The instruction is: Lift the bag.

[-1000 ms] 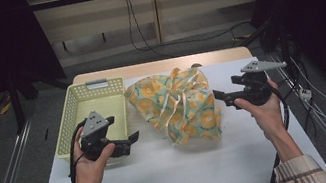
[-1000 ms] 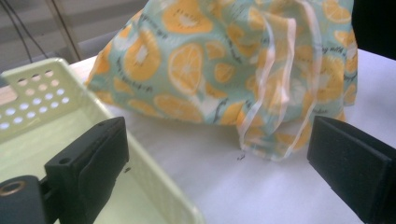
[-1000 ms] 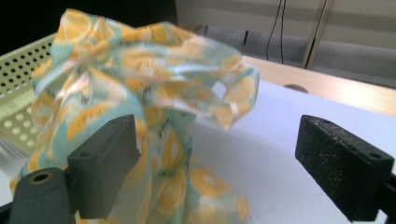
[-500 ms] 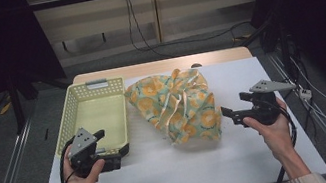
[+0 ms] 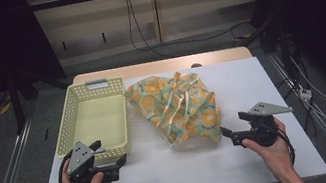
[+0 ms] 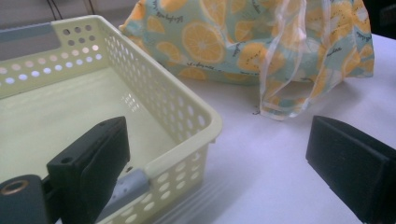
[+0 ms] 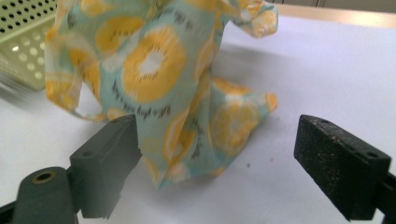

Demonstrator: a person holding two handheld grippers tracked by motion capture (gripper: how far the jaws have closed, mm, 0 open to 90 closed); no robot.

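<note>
A crumpled orange-print cloth (image 5: 176,109) lies on the white counter (image 5: 175,170), just beside the right wall of a pale yellow perforated basket (image 5: 67,123), which holds nothing. The right tool (image 5: 226,133) is held low near the cloth's front right corner, its jaws spread wide with nothing between them; in the right gripper view that corner (image 7: 187,140) is seen just ahead of the gap. The left tool (image 5: 121,160) is held at the basket's near right corner, jaws likewise spread and empty, with one jaw over the basket's inside and the other over the counter (the rim (image 6: 187,154) sits between them in the left gripper view).

The work in hand is judged to be lifting the cloth toward the basket. Several slips are possible. If only the thin outer fold is pinched, the cloth may be dragged rather than raised, or slide free. The loose pale straps (image 6: 280,70) could be caught instead of the body, leaving the bulk hanging and likely to snag on the basket rim. The light basket could be pushed or tipped if the left tool is closed on its rim or swung across.
</note>
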